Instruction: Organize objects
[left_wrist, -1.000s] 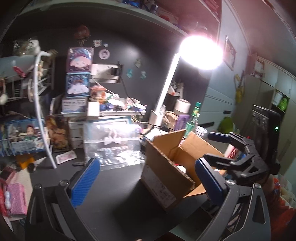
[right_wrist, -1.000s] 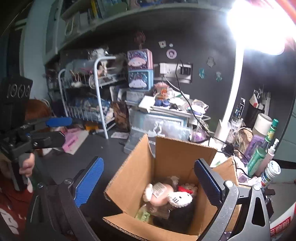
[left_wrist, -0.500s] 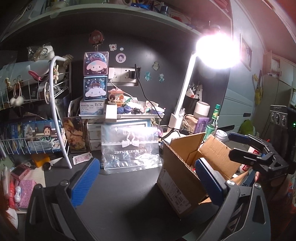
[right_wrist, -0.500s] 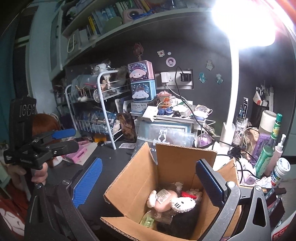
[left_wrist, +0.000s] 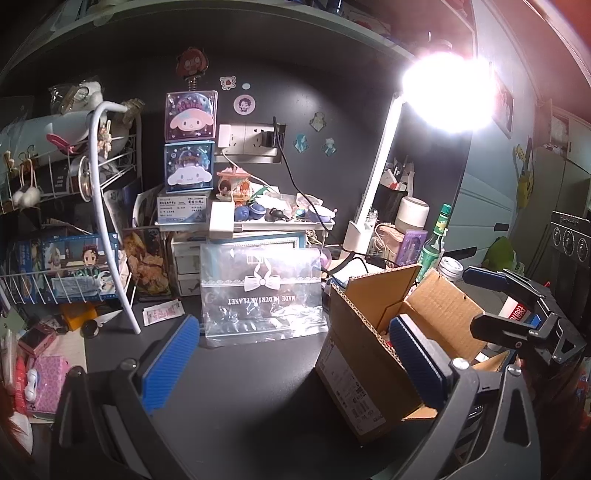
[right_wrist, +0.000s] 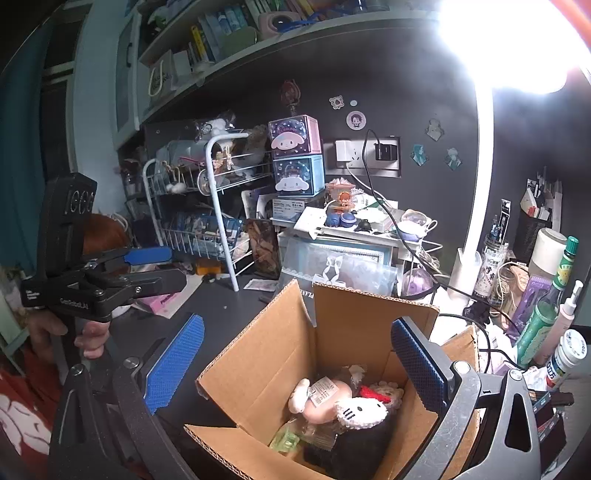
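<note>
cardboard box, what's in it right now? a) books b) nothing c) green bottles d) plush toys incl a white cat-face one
d: the right wrist view looks down into the open cardboard box, where a white cat-face plush lies beside a pink plush.

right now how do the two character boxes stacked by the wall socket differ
The top box is pink with a pink-eared bunny face; the bottom box is light blue with a white long-eared puppy face. The top box sits turned slightly off the bottom box. Both are similar-sized cubes with dark starry fronts.
</note>
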